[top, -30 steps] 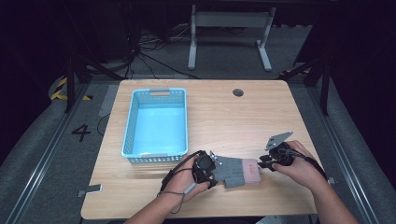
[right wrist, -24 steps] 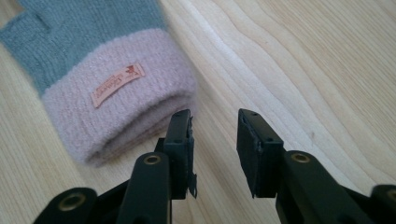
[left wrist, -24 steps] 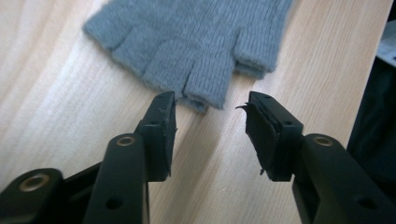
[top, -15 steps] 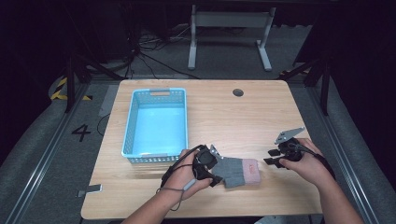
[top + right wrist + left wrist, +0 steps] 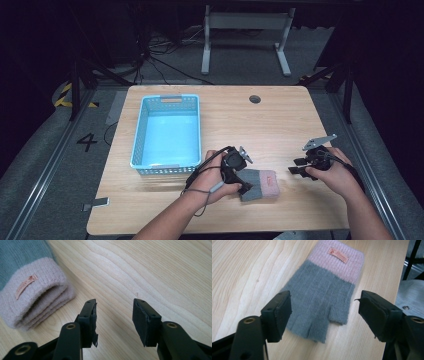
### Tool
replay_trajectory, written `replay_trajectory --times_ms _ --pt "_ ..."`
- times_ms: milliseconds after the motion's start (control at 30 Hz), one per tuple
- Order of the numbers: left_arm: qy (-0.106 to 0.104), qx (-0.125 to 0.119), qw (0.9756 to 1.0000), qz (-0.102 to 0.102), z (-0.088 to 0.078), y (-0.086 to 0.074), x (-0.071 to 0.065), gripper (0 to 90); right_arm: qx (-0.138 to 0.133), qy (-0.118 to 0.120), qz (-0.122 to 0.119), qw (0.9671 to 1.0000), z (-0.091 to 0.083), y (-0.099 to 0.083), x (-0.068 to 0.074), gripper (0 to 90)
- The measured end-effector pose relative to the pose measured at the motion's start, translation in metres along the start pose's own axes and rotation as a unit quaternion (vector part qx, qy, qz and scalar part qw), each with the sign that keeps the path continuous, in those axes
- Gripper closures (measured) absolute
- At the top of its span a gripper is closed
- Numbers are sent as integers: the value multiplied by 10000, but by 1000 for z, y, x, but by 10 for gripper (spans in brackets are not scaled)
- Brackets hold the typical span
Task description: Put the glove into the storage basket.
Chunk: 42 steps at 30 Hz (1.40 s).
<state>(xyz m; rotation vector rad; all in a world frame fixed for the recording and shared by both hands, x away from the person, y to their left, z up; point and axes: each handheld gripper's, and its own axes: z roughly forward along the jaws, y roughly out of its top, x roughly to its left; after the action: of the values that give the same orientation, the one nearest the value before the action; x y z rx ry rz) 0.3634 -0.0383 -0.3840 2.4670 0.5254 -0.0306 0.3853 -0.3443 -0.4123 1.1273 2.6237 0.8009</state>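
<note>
Lying flat on the wooden surface near its front edge, a folded grey fingerless glove w/ a pink cuff and a small orange label rests just right of the person's left hand. In the left tool view the glove sits ahead of and between the two black jaws, fingers toward the camera, cuff away; the pads stand wide to either side and do not press on it. The left tool has just been opening, jaws now wide, nothing gripped, hovering at the glove's grey end. The right tool, held in the right hand, sits apart from the glove toward the surface's right edge; its jaws have also just been opening and stand partly spread over bare wood, w/ nothing between them. In the right tool view the pink cuff lies off to the left, layers stacked, clear of the pads. Farther out, a light-blue plastic basket stands on the surface's left half, approx. beside the left forearm. A round grommet hole marks the far side.
</note>
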Motion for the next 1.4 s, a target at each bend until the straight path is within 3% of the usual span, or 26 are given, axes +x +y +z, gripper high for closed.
replay_trajectory --times_ms 167,300,367,800,1000,1233,1400 --pt "-92 -148 9998 -41 15 9 4 247 -72 53 25 10000 -4 0 -1 563" --pt "-136 -108 9998 -10 27 10 8 243 -111 57 26 9999 -6 0 -2 562" --pt "-191 26 9998 -24 34 10 9 220 -102 72 23 9999 -6 -1 -2 558" --pt "55 254 9993 261 62 4 11 222 -149 264 -78 9995 -2 0 2 526" --pt "44 261 9992 294 66 4 12 187 -173 283 -69 9994 -2 0 1 523" --pt "293 323 9979 476 72 3 5 153 -188 307 -68 9993 -1 -1 2 517" --pt "309 260 9980 481 73 0 5 149 -233 303 -57 9993 -4 -1 1 515"
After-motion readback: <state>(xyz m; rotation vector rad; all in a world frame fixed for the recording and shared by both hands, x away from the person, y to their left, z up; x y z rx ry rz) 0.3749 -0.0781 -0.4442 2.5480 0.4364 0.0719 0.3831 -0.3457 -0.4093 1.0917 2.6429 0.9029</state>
